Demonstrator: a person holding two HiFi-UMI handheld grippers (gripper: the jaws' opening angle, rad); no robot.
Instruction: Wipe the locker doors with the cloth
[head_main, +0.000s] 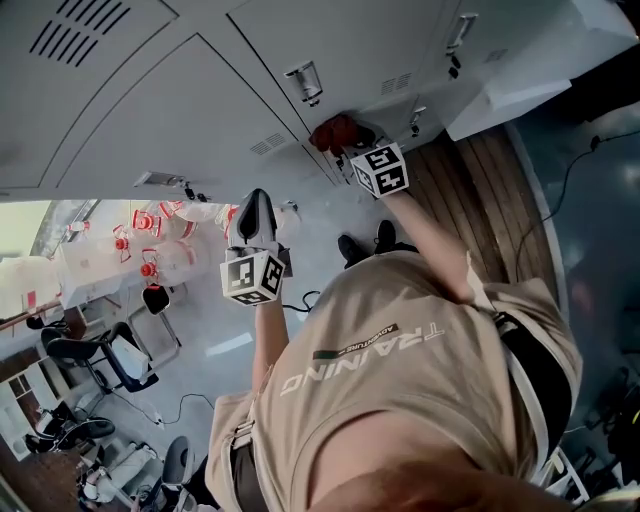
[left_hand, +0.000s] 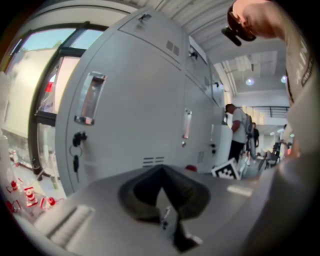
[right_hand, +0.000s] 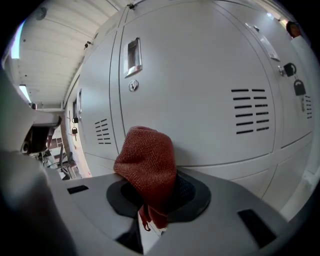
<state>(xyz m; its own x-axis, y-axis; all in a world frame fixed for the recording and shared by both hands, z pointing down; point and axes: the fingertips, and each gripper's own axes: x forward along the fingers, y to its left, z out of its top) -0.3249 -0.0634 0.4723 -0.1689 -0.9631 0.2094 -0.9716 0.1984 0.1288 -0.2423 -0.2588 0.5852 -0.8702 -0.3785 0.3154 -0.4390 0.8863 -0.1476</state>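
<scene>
Grey metal locker doors (head_main: 200, 110) fill the scene, a bank of them with rounded corners running across the head view and rising as a wall in both gripper views (left_hand: 135, 115) (right_hand: 200, 90). Below them lies a pale glossy floor (head_main: 230, 330), and beside the lockers runs a strip of brown wooden planks (head_main: 480, 190). The person's beige T-shirt (head_main: 400, 370) takes up the lower right of the head view, with both forearms reaching out from it toward the lockers. Off to the left stand a dark office chair (head_main: 95, 355) and a white table (head_main: 90, 265) carrying red-and-white items. In the left gripper view, a second person (left_hand: 237, 130) stands farther down the row. The right gripper (right_hand: 155, 200) is at the doors (head_main: 345, 145), its jaws pinched on a bunched red knitted cloth (right_hand: 147, 165). The cloth stands up out of the jaws in front of the lower part of one door, below and to the right of that door's recessed handle (right_hand: 132, 56) and left of its vent slots (right_hand: 247, 111). From above, the cloth (head_main: 335, 132) shows at the door face, though actual contact cannot be confirmed. The left gripper (head_main: 255, 205) hangs apart from the lockers over the floor, its dark jaws pressed together at the tips on nothing (left_hand: 162, 192). A small key (left_hand: 76, 161) dangles from the lock of the nearest door in the left gripper view.
</scene>
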